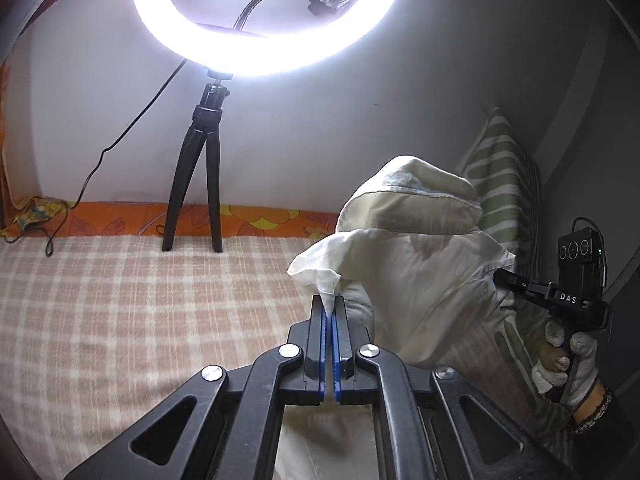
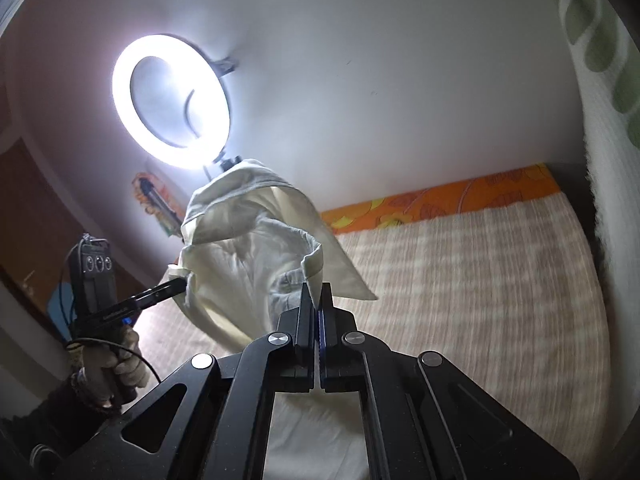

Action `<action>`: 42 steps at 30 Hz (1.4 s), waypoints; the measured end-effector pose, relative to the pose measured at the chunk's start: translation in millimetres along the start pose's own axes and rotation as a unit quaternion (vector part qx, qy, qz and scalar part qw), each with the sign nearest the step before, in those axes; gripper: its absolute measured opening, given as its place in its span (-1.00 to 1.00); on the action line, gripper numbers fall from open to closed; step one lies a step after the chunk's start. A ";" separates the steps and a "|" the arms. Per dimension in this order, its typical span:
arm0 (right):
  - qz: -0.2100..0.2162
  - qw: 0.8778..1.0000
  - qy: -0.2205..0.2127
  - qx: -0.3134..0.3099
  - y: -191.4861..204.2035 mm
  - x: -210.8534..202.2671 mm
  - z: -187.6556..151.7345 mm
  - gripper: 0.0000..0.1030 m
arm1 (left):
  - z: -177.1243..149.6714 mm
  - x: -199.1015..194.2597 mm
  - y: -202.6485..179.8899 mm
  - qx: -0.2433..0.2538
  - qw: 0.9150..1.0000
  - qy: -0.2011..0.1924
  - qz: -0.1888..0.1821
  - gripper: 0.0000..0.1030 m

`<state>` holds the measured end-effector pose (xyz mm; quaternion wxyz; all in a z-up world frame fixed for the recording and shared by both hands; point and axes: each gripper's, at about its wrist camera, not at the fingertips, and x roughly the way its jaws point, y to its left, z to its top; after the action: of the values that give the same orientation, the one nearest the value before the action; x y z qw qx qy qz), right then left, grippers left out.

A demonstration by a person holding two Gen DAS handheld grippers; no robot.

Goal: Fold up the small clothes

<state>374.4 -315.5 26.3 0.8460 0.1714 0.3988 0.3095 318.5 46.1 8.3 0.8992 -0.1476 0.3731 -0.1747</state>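
Observation:
A small cream-white garment point(image 1: 420, 264) hangs in the air above the checked bed cover point(image 1: 120, 300), bunched and drooping between both grippers. My left gripper point(image 1: 330, 300) is shut on one corner of it, the cloth pinched between the blue pads. In the left wrist view my right gripper point(image 1: 500, 276) comes in from the right, held by a gloved hand point(image 1: 564, 360), and bites the garment's other edge. In the right wrist view the right gripper point(image 2: 316, 292) is shut on a fold of the garment point(image 2: 248, 256), and the left gripper point(image 2: 182, 280) grips its far left edge.
A lit ring light point(image 1: 268, 12) on a black tripod point(image 1: 196, 184) stands at the back of the bed against the white wall, its cable point(image 1: 92, 176) trailing left. An orange flowered sheet edge point(image 1: 248, 220) runs along the wall. A green-striped pillow point(image 1: 500, 184) leans at the right.

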 end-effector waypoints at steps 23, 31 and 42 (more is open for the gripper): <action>-0.078 0.995 0.053 -0.022 58.9 -45.4 -157.0 -0.98 | -163.3 -64.1 -32.2 0.039 0.997 0.068 0.025 -1.00; -0.115 0.990 0.064 -0.046 62.8 -74.6 -188.6 -0.91 | -190.5 -102.5 -26.8 0.052 0.996 0.074 0.022 -0.84; -0.032 0.986 0.046 0.157 15.3 -74.2 -200.9 -0.20 | -183.5 -70.2 27.1 -0.159 0.981 0.101 -0.056 -0.11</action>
<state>175.2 -344.4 -48.5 0.7988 0.2744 0.4866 0.2231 145.1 75.3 -83.4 0.8108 -0.2911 0.4758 -0.1775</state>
